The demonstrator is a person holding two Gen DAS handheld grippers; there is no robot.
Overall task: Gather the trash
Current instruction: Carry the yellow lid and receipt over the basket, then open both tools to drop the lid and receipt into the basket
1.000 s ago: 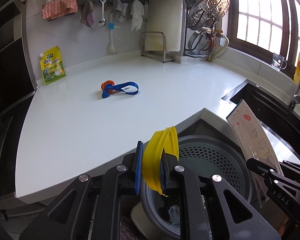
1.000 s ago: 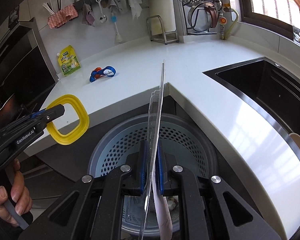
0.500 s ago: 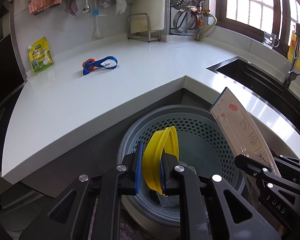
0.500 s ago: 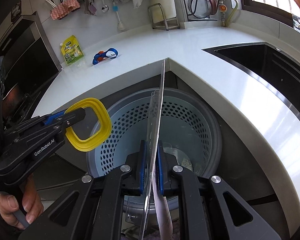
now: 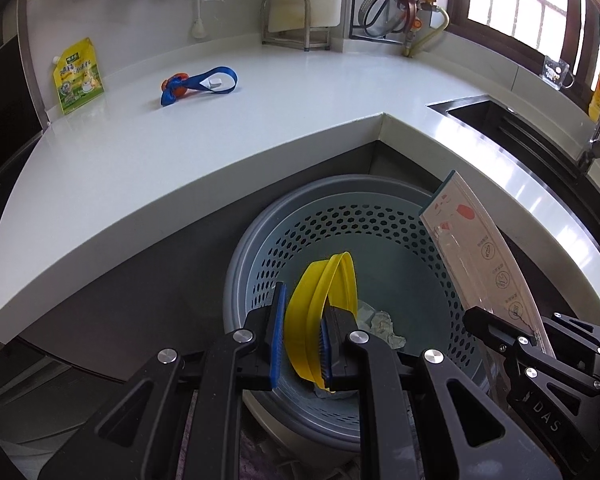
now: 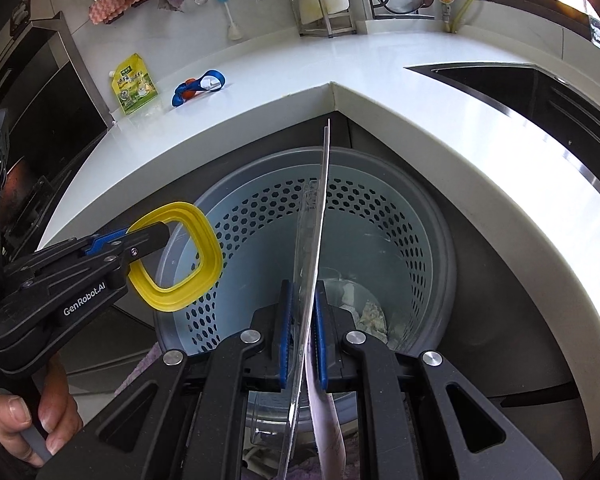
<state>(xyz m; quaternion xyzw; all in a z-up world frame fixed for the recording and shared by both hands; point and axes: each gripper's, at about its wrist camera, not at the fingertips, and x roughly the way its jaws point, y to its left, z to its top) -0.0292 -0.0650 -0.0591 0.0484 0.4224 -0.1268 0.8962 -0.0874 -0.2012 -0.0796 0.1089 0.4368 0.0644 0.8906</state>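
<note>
My left gripper (image 5: 302,334) is shut on a yellow plastic ring (image 5: 320,300), held over the grey perforated trash bin (image 5: 260,216) below the counter. From the right wrist the same left gripper (image 6: 156,236) holds that yellow ring (image 6: 204,276) above the bin's left rim. My right gripper (image 6: 302,334) is shut on a flat clear blister pack with a printed card (image 6: 318,216), seen edge-on over the bin (image 6: 440,248). In the left wrist view the blister pack (image 5: 476,248) and the right gripper (image 5: 476,322) hang at the bin's right side. Crumpled paper (image 5: 384,326) lies in the bin's bottom.
On the white L-shaped counter (image 5: 180,148) lie a blue strap with an orange piece (image 5: 198,84) and a yellow-green pouch (image 5: 78,76) against the wall. A dark sink (image 6: 540,92) is set in at the right. A hand (image 6: 28,420) grips the left tool.
Both grippers have sunk toward the bin with their loads and tipped downward. The bin fills more of each view and the counter has slid upward.
</note>
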